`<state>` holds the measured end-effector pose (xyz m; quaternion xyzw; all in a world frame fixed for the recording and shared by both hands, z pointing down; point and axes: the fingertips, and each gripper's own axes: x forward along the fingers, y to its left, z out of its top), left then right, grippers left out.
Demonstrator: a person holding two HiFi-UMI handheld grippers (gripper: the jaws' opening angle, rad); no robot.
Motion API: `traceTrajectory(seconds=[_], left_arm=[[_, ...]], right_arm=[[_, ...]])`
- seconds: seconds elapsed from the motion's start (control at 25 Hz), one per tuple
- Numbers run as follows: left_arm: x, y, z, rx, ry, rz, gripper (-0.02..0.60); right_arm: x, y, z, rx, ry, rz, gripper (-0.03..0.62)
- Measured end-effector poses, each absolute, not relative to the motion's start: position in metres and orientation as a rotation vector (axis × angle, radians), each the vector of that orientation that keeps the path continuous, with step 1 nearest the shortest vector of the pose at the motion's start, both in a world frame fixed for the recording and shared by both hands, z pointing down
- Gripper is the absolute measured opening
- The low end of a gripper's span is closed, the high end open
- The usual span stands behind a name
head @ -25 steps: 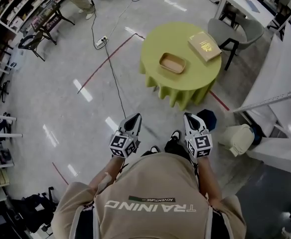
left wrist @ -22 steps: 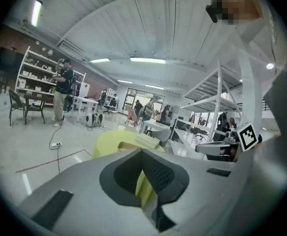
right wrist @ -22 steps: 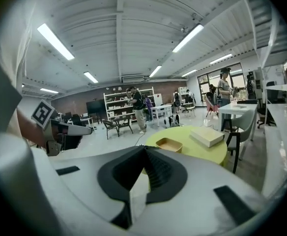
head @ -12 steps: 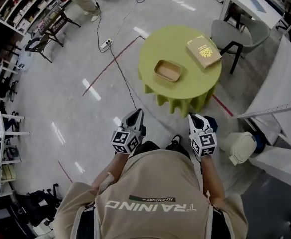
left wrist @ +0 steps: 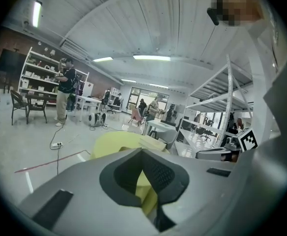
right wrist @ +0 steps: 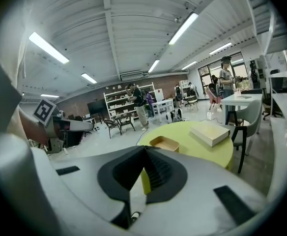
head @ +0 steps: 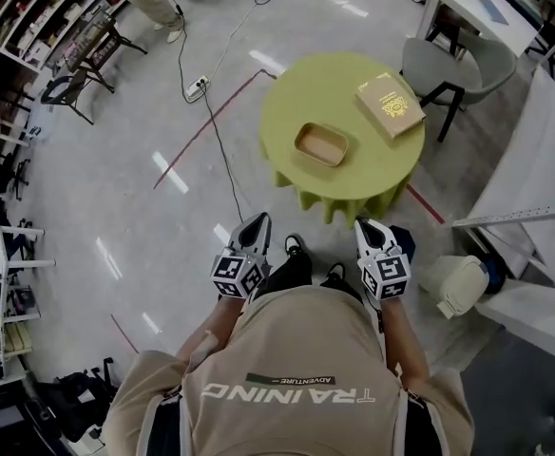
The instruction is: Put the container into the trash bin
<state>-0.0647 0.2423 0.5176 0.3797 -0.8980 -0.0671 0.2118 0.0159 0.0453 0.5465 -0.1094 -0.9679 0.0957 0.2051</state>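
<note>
I hold left tongs (head: pixel 255 224) and right tongs (head: pixel 368 226) closed and empty: the container (head: pixel 321 144) lies toward the tabletop's (head: pixel 330 88) near edge, beyond reach; the trash bin (head: pixel 456 283) stands on the floor, right.

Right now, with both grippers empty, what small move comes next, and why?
Probably a step toward the table: the container lies on it, ahead of the left gripper and right gripper, which are short of its edge, both shut and empty.
</note>
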Motion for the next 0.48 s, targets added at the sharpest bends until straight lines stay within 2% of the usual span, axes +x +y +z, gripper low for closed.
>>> traceTrajectory(seconds=[0.2,0.48], left_arm=[[-0.106,0.254,0.526,1.082,-2.480,-0.212,0.002],[-0.164,0.256,0.519,1.295,-2.447,-0.073,0.002]], right_arm=[[-0.023,0.052,0.538,-0.243,-2.707,0.228,0.000],[-0.088,0.074,0.529,-0.156,-2.701,0.105,0.002]])
